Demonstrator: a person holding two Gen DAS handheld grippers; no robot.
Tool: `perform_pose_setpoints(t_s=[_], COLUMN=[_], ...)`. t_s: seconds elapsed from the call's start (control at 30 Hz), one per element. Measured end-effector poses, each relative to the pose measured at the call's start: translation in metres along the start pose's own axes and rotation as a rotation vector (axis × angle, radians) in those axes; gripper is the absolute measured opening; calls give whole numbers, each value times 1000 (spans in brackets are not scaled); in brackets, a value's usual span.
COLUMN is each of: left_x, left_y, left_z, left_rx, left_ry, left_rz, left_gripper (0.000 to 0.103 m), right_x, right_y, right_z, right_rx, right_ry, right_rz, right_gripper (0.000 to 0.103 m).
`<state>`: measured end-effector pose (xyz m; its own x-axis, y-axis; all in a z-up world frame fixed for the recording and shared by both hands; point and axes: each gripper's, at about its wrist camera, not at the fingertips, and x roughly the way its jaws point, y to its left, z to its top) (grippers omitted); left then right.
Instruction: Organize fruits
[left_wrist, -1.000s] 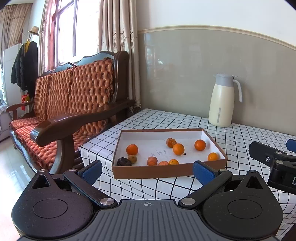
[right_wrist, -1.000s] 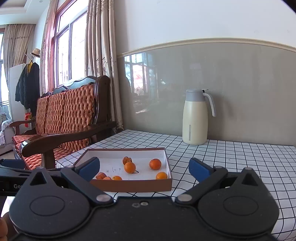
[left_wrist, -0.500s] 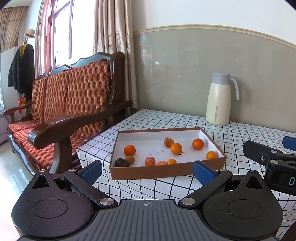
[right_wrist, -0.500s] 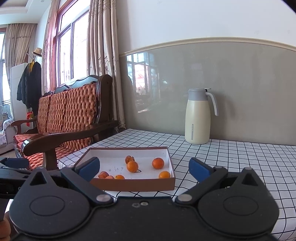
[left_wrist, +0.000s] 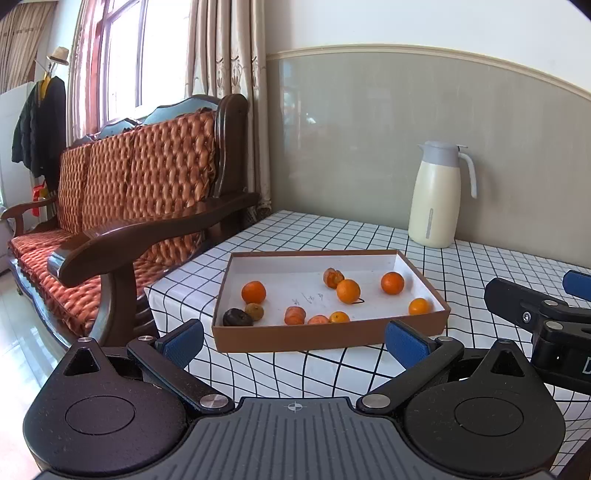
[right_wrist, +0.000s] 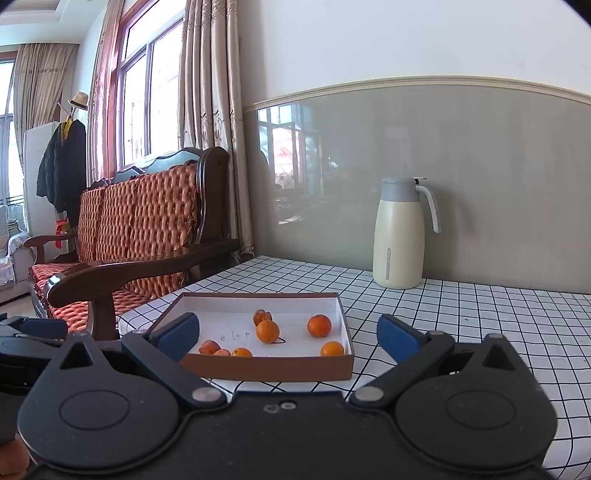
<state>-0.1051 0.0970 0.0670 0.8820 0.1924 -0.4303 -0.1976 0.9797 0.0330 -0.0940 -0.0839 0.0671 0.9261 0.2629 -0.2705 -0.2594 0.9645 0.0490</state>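
Brown cardboard box (left_wrist: 325, 336) on checked tablecloth (left_wrist: 369, 236) holds oranges (left_wrist: 253, 291) and one dark fruit (left_wrist: 237, 317); handwriting on its floor, illegible. Left gripper (left_wrist: 294, 338) and right gripper (right_wrist: 288, 334): both released, empty, short of box.

Matte black plastic left gripper (left_wrist: 293, 338): shows two teardrop housings either side of a ribbed grey centre plate (left_wrist: 295, 435), each with a round recessed disc and a triangular cut-out. Bears a small white crosshair mark at the plate's front edge. Has silver rivets just off the plate's front corners, pinning black link arms tipped with blue textured finger pads (left_wrist: 183, 338).

Black right gripper (right_wrist: 288, 334): same build, but with a smooth black centre and two small round fittings. Seen from the side, shows small screws and partial white lettering.
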Motion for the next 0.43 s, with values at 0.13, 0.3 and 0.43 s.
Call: perform_pose_setpoints(t_s=[0.13,0.3,0.43], left_x=[0,-1,-2], left_y=[0,1,1], left_z=[0,1,2], left_rx=[3,-16,-29], left_ry=[-6,-30,-64], left_rz=[-7,-36,-41], left_gripper=[103,103,103], right_x=[0,-2,-1], right_y=[-1,-3,-4], right_z=[2,5,5], right_rx=[6,17,15], right_ry=[-9,-27,-31], right_rz=[-8,-11,-16], right_gripper=[97,97,97])
